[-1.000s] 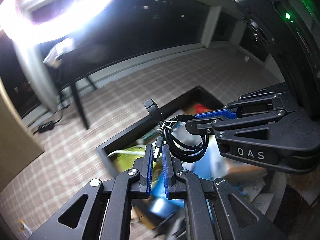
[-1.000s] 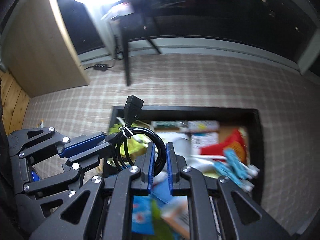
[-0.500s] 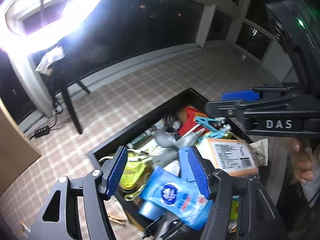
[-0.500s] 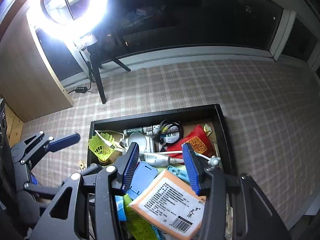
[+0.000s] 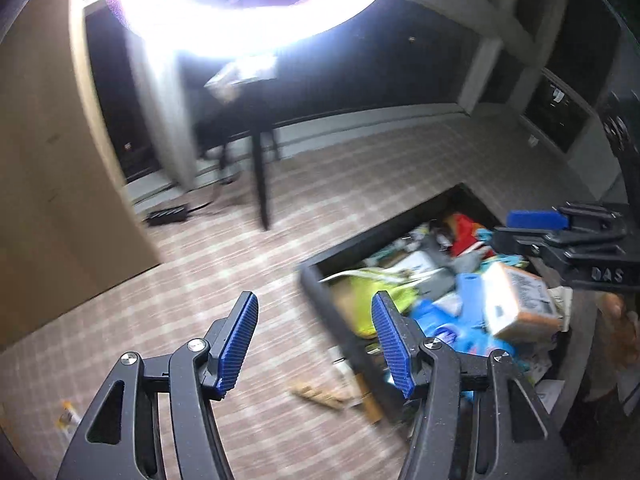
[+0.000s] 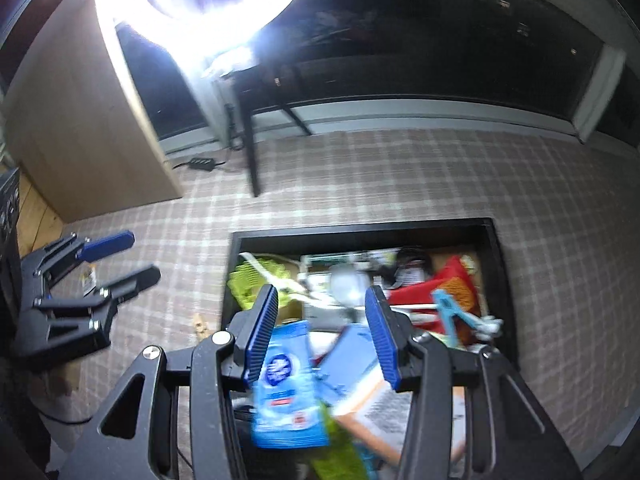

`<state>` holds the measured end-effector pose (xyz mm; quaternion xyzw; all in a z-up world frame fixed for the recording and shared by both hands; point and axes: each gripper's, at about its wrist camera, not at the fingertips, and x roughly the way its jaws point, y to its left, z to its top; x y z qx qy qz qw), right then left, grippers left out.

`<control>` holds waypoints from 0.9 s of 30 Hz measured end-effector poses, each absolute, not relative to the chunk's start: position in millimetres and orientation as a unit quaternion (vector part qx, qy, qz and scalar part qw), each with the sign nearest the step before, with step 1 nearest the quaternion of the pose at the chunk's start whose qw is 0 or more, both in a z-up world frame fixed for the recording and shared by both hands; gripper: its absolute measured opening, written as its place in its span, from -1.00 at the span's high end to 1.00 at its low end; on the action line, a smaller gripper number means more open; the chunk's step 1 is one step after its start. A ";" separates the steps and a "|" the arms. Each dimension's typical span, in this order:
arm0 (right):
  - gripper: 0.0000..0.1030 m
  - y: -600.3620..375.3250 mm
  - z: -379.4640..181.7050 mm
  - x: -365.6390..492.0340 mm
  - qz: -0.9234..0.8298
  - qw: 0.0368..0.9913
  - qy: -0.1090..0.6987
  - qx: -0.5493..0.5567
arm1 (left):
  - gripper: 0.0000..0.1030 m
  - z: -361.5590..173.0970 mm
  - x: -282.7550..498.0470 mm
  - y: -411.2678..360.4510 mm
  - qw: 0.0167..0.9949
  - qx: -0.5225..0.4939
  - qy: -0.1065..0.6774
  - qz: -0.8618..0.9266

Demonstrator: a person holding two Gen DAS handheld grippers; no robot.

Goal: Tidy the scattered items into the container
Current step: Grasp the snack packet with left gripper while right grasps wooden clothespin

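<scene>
My left hand-held gripper spread wide, empty, over the checked floor beside the black container. My right hand-held gripper wide, empty, above container clutter: blue pouch, orange box. Wooden clip on floor outside.

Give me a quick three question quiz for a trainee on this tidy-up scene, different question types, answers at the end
1. True or false: the left gripper is shut on a cable.
2. Multiple choice: where does the blue wipes pack lie? A) on the carpet beside the tray B) in the black tray C) between the fingers of the right gripper, held.
3. Fill in: a small wooden item lies on the carpet just outside the tray's ____ wall, seen from the left wrist view.

Key: 1 false, both grippers are open and hold nothing. 2 B. 3 near left; it looks like a clothes peg, though blur makes that uncertain.
</scene>
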<state>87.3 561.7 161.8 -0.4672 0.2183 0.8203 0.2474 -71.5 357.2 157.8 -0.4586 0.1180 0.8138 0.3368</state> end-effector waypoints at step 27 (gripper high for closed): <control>0.13 443.1 53.9 -31.7 0.785 0.141 0.172 -0.579 | -0.29 59.3 -154.4 53.2 0.015 -0.592 -0.014 0.806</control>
